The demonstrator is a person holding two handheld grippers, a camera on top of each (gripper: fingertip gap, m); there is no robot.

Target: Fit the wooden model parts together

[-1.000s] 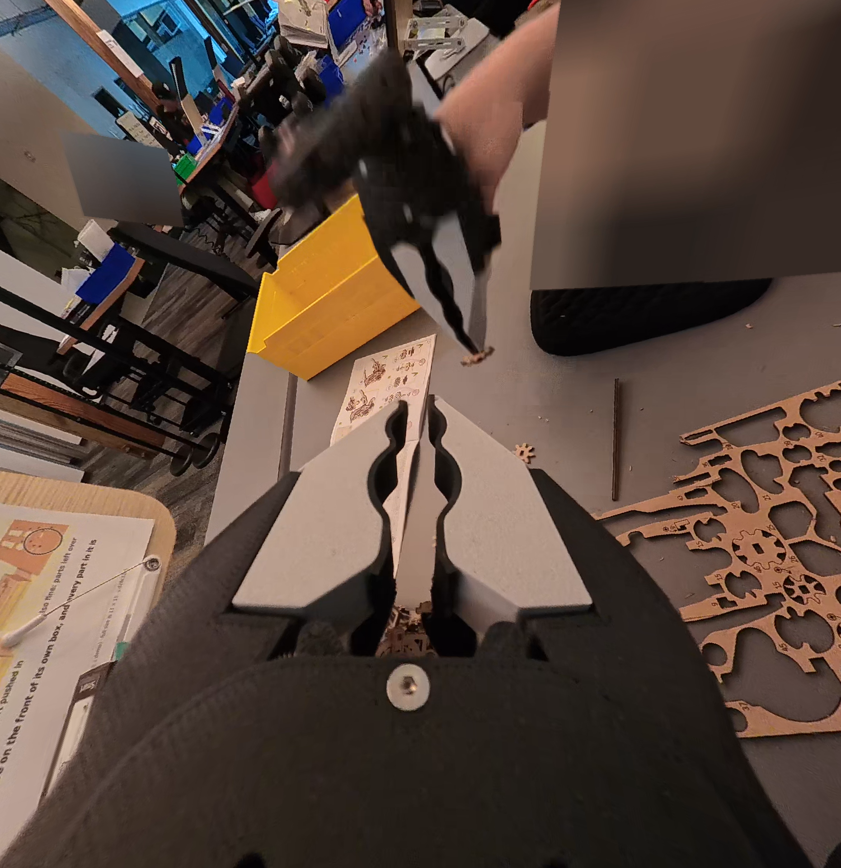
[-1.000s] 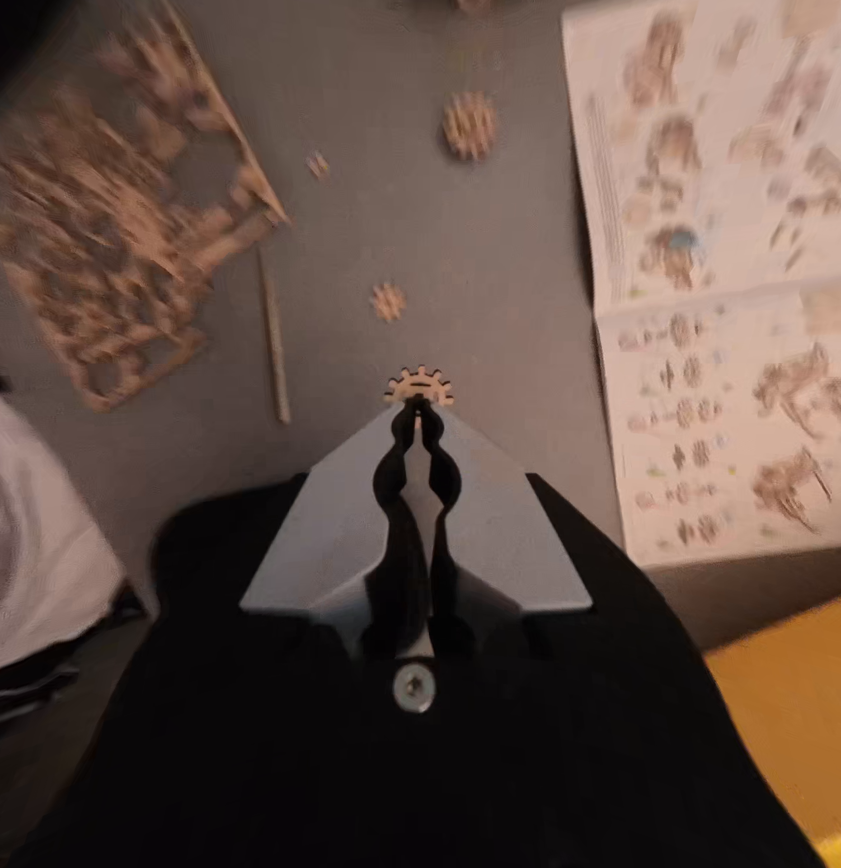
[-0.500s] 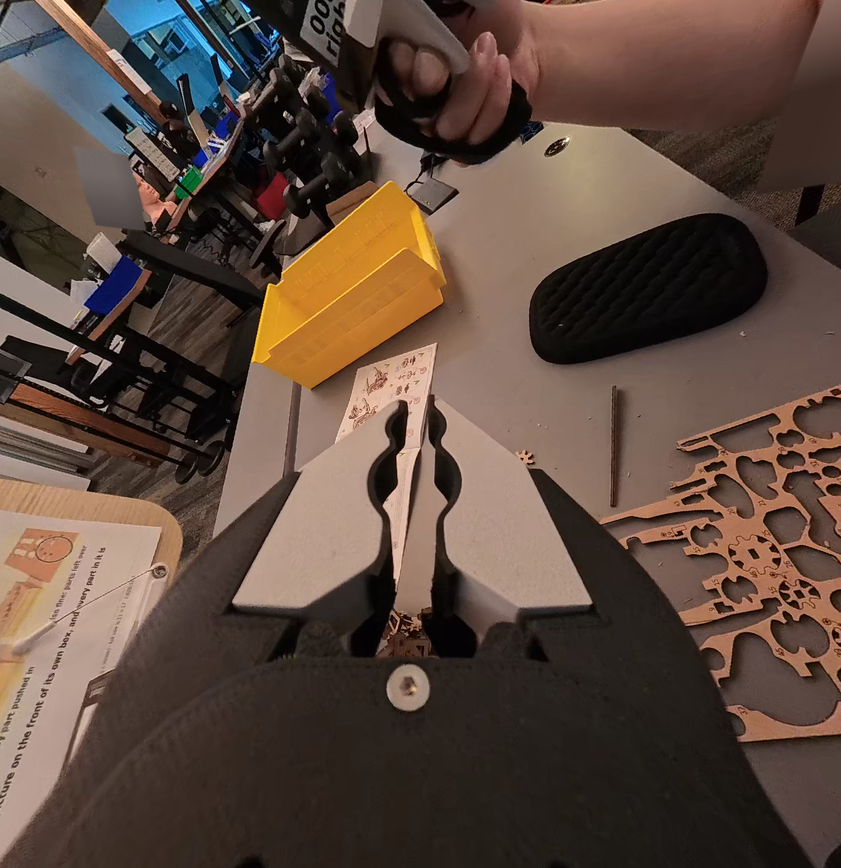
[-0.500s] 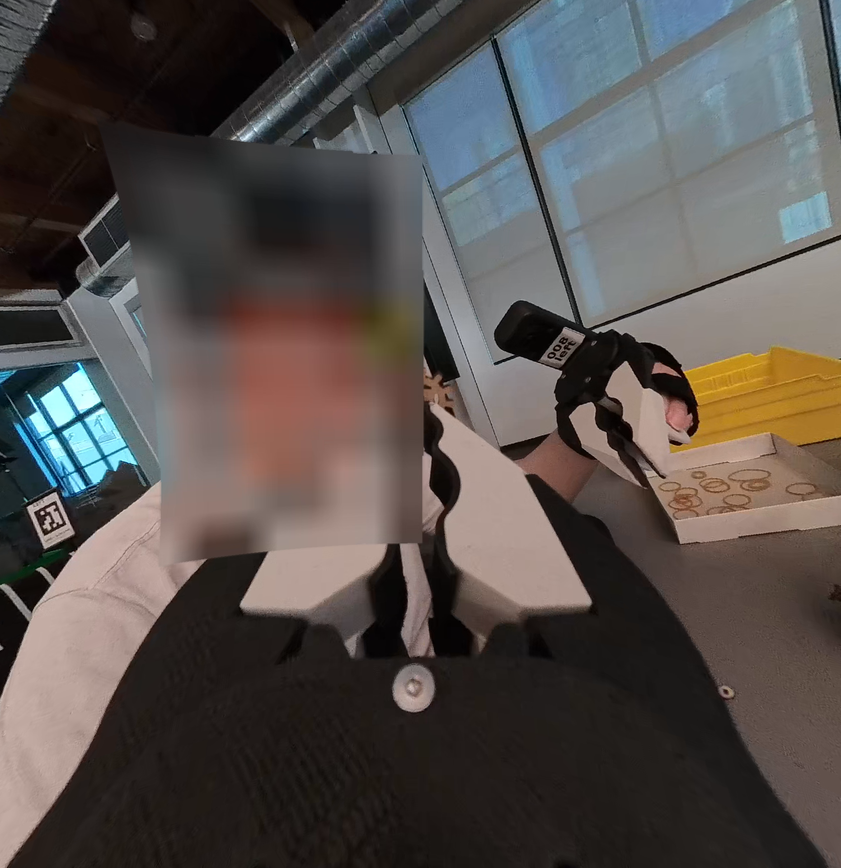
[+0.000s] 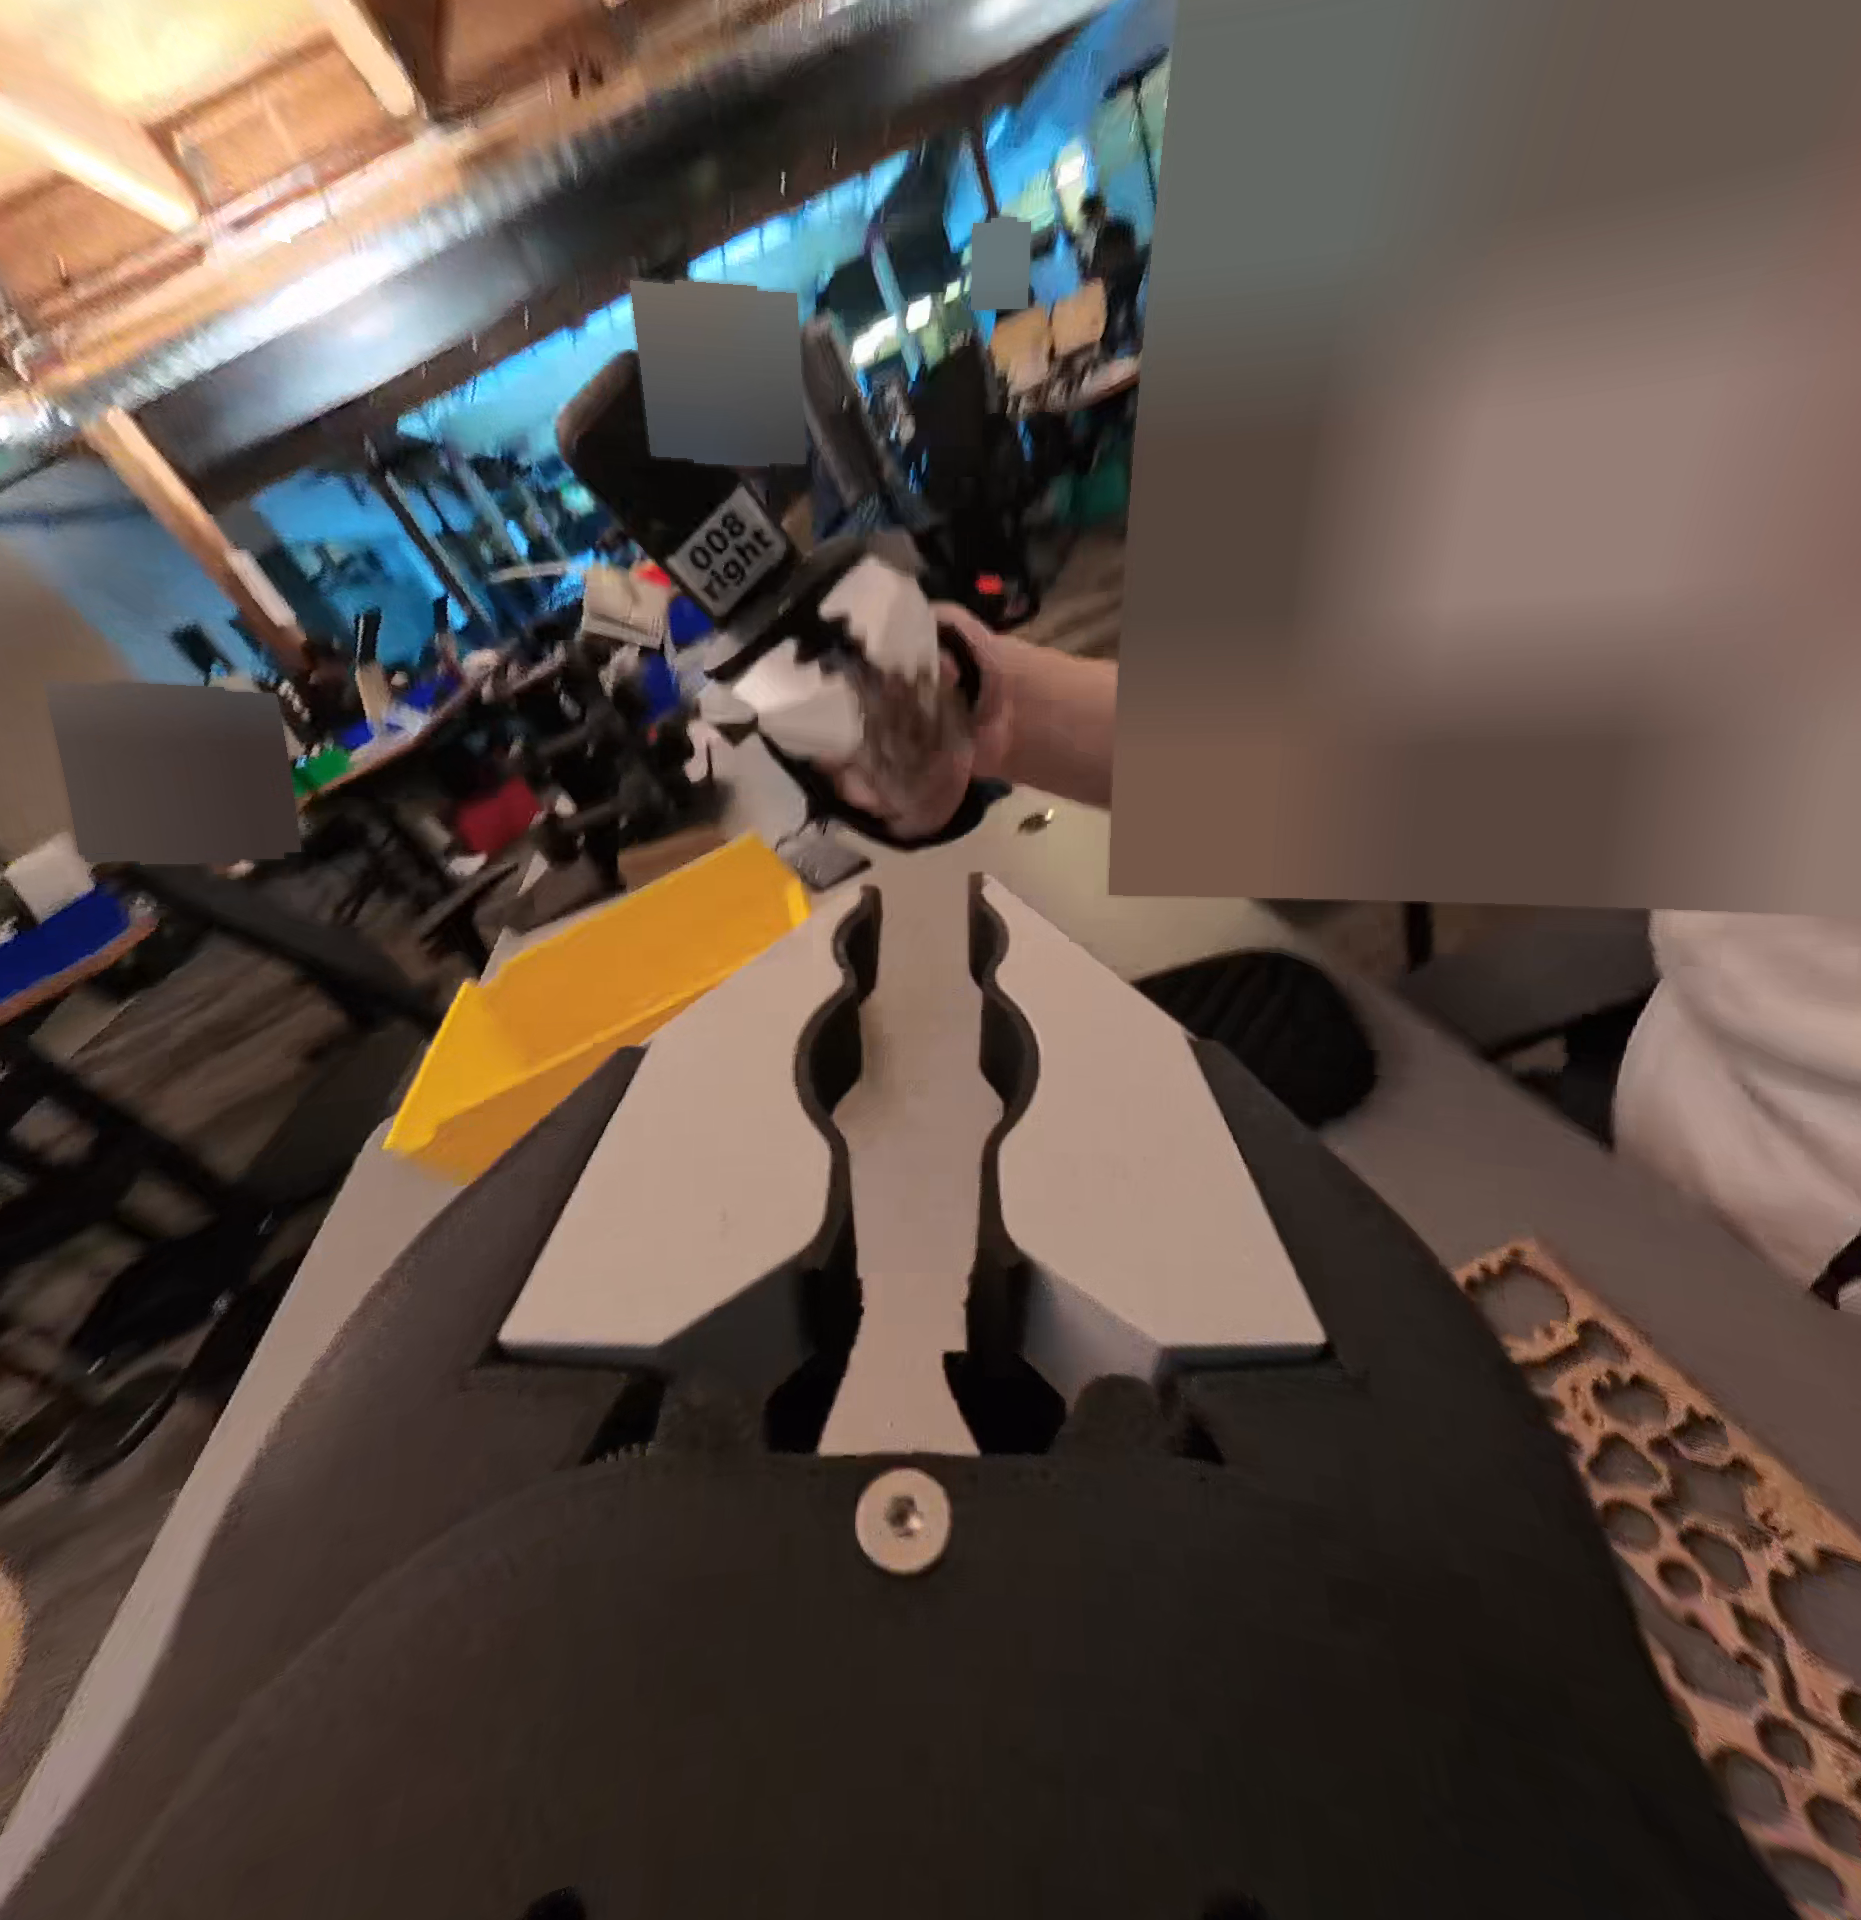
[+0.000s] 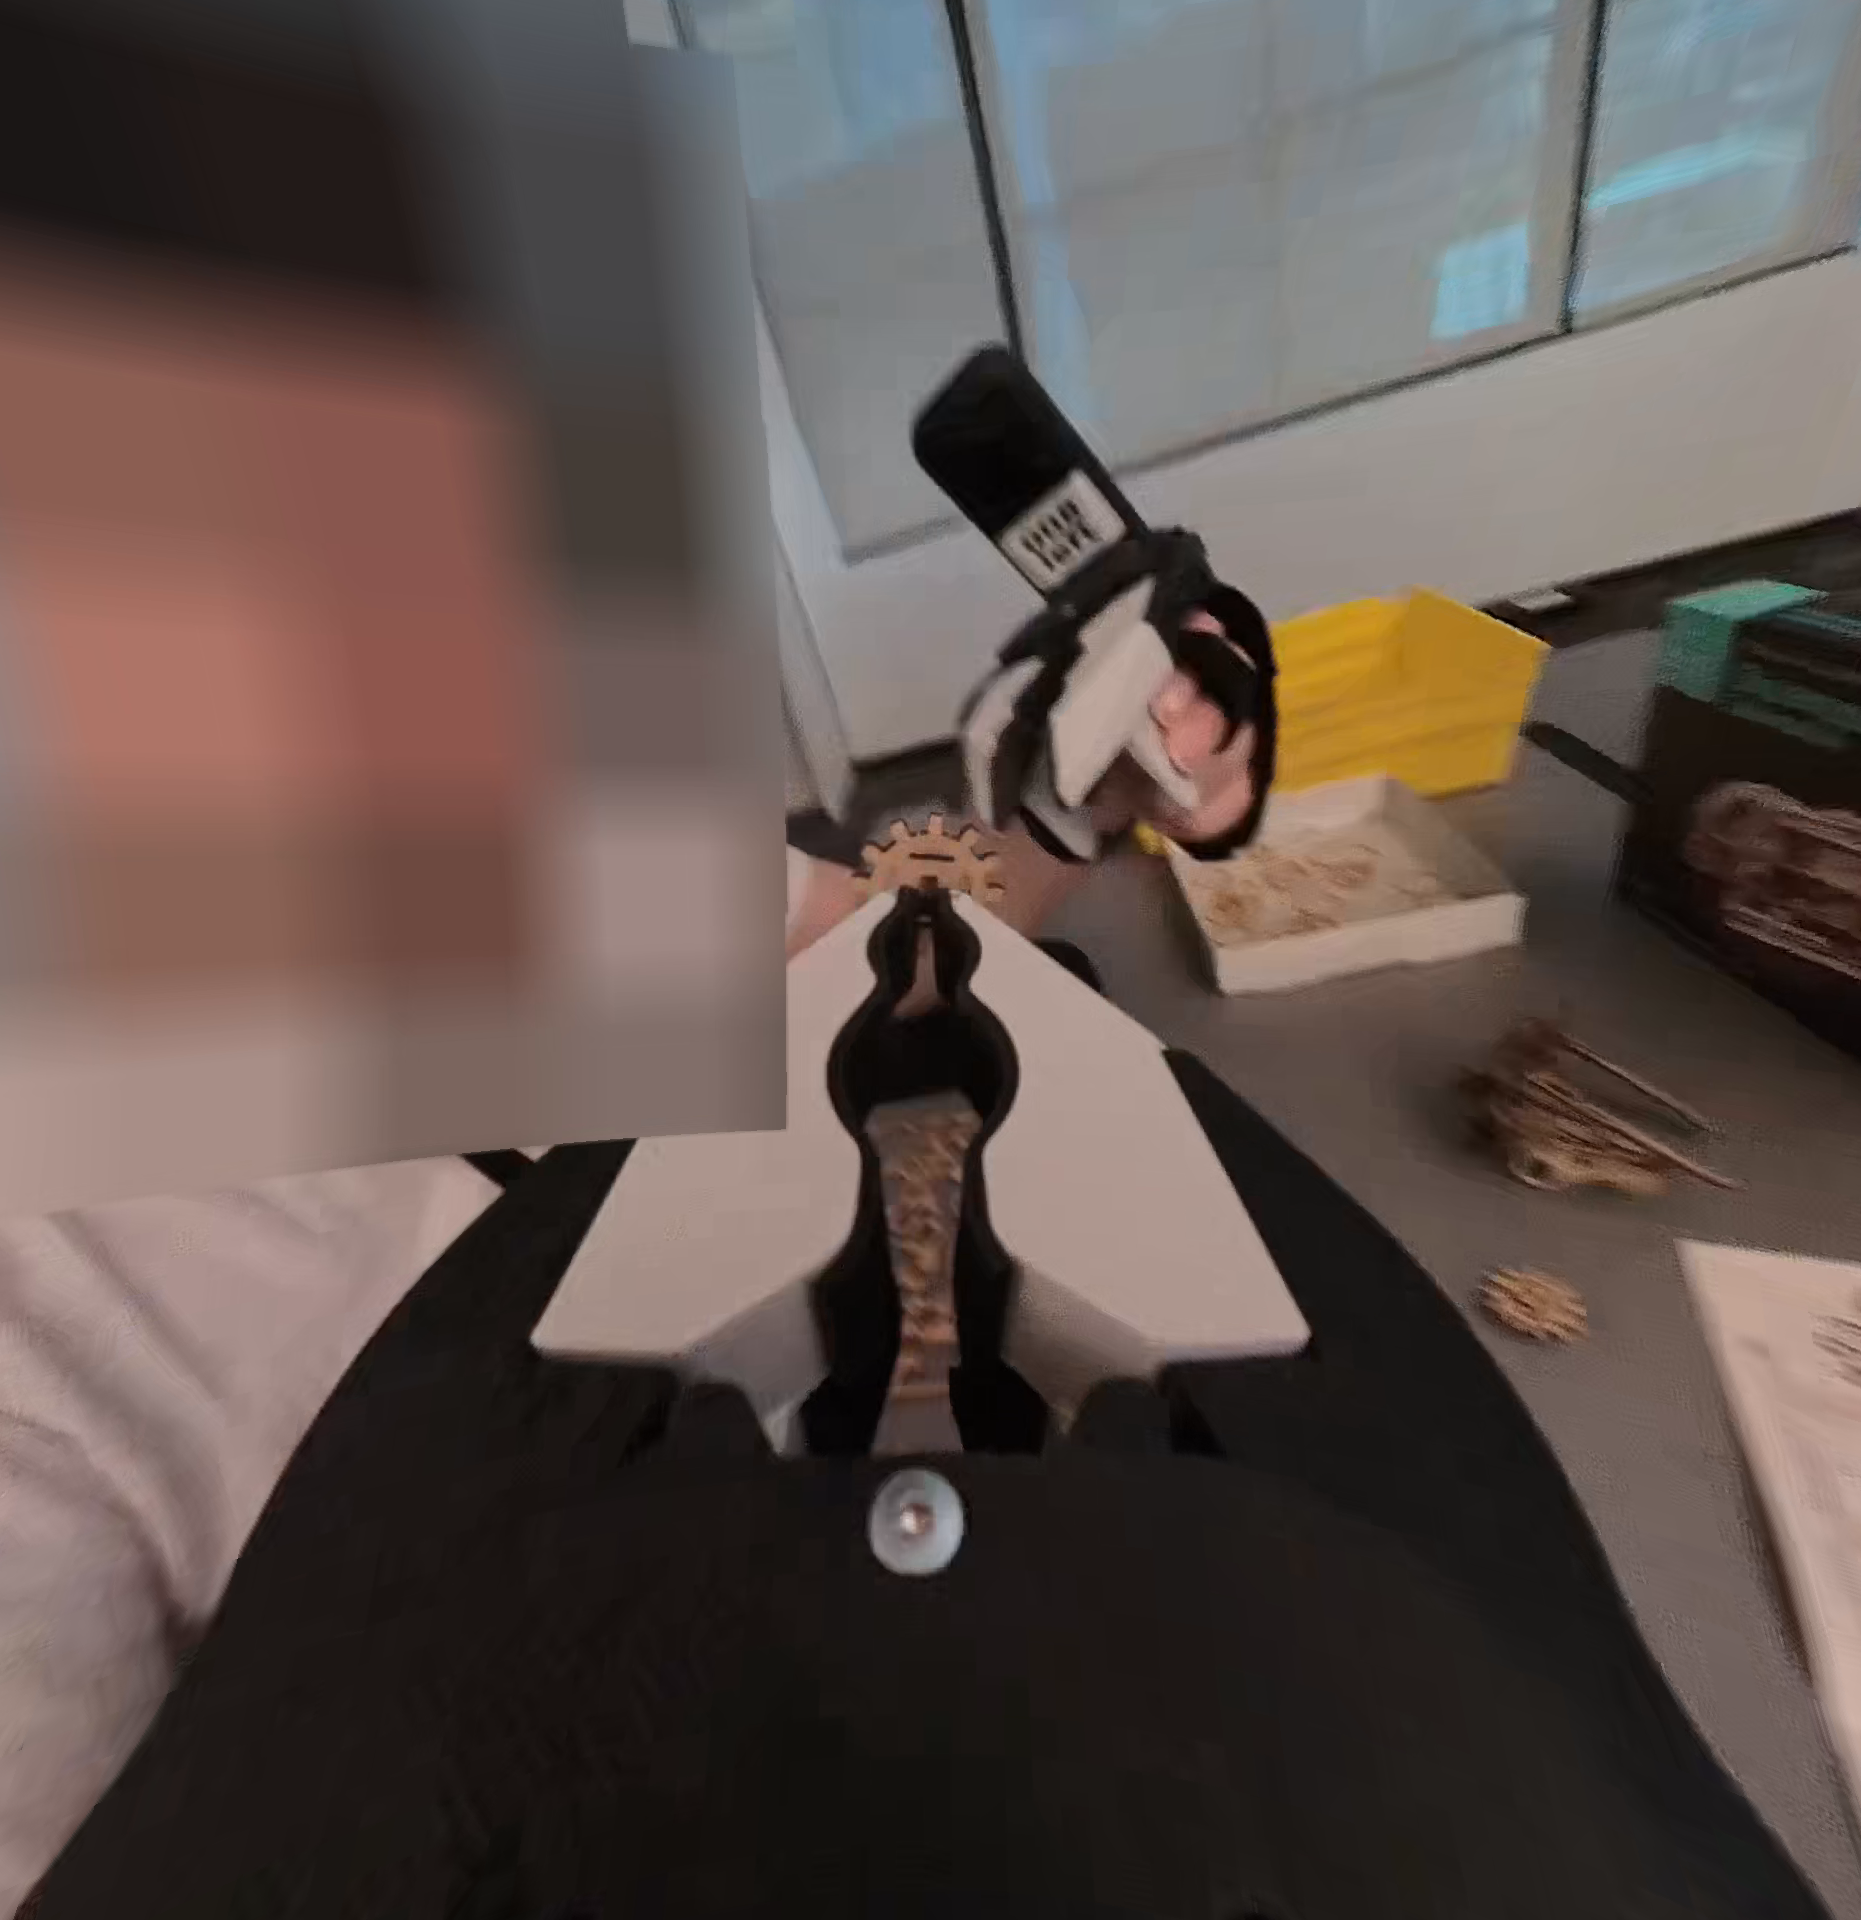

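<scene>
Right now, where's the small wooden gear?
In the right wrist view, the wooden gear sits centre frame, pinched at the right gripper tips, raised off the table, with the left gripper just beyond.

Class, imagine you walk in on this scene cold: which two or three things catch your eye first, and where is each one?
First, the small wooden gear pinched at the tips of the right gripper, raised above the grey table. Next, the left gripper, open and empty, aimed past a yellow bin at the table's far edge. Along the right side of the left wrist view lies the punched-out wooden sheet.
</scene>
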